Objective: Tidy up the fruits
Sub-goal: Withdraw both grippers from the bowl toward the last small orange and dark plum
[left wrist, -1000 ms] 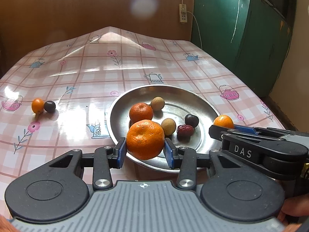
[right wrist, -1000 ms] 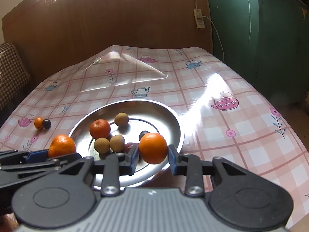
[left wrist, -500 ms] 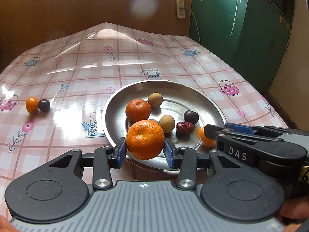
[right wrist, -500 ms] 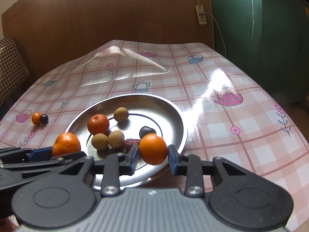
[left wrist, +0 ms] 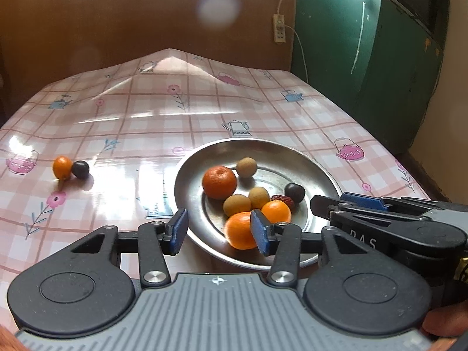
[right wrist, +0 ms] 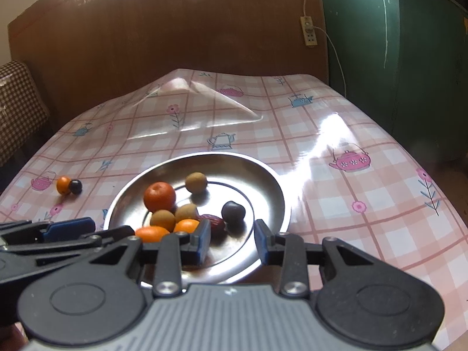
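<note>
A steel plate [left wrist: 321, 172] holds several fruits: a dark orange mandarin [left wrist: 219, 182], three tan longans [left wrist: 246, 167], a red date [left wrist: 283, 200] and a dark plum [left wrist: 294, 192]. A large mandarin [left wrist: 238, 231] and a small orange [left wrist: 276, 212] also lie there. My left gripper [left wrist: 219, 232] hangs over the plate's near rim with its jaws opening. The large mandarin rests in the plate by the right pad, and the left pad stands clear of it. My right gripper [right wrist: 232, 241] is open over the plate [right wrist: 272, 181] with nothing between its pads. The small orange [right wrist: 187, 225] lies just left of it.
A kumquat [left wrist: 62, 167] and a dark round fruit [left wrist: 80, 169] touch each other on the pink checked tablecloth [left wrist: 146, 122], left of the plate. A green cabinet [left wrist: 380, 58] stands at the right and a brown wall behind. A checked cushion [right wrist: 20, 102] is at far left.
The left jaws have spread and the large mandarin now lies in the plate. The small orange has left the right gripper's pads and lies in the plate beside the longans.
</note>
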A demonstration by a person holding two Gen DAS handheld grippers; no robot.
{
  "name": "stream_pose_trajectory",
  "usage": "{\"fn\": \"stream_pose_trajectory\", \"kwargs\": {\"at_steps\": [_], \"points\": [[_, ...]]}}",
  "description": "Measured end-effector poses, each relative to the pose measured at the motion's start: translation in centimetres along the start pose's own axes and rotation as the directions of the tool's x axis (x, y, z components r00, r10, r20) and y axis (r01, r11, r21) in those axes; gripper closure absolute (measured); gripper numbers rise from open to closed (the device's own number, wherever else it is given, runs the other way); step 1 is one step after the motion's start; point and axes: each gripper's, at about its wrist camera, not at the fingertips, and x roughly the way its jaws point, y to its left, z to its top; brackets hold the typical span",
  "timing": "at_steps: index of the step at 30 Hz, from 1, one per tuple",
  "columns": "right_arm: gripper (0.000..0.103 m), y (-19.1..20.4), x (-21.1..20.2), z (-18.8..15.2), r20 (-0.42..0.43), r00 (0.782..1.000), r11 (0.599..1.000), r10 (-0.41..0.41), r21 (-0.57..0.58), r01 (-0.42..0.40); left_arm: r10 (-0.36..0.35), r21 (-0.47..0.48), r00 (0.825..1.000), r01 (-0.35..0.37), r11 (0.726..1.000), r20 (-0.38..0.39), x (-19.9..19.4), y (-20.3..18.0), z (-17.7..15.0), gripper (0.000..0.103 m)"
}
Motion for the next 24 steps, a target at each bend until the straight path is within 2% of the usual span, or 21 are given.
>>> {"fn": "stream_pose_trajectory", "kwargs": {"at_steps": [12, 24], "points": [[0.069, 3.5, -0.1, 0.3, -0.005, 0.998, 0.997, 0.056, -0.056, -0.056, 0.074, -0.069, 0.997, -0.072, 0.995, 0.027, -1.8, 3.9, 0.3, 0.044], [0.069, 9.4, 1.3, 0.9, -0.013, 0.990, 0.979, 0.143, -0.142, -0.144, 0.161, -0.154, 0.986, -0.153, 0.976, 0.044, -3.1, 9.2, 0.5, 0.043]]}}
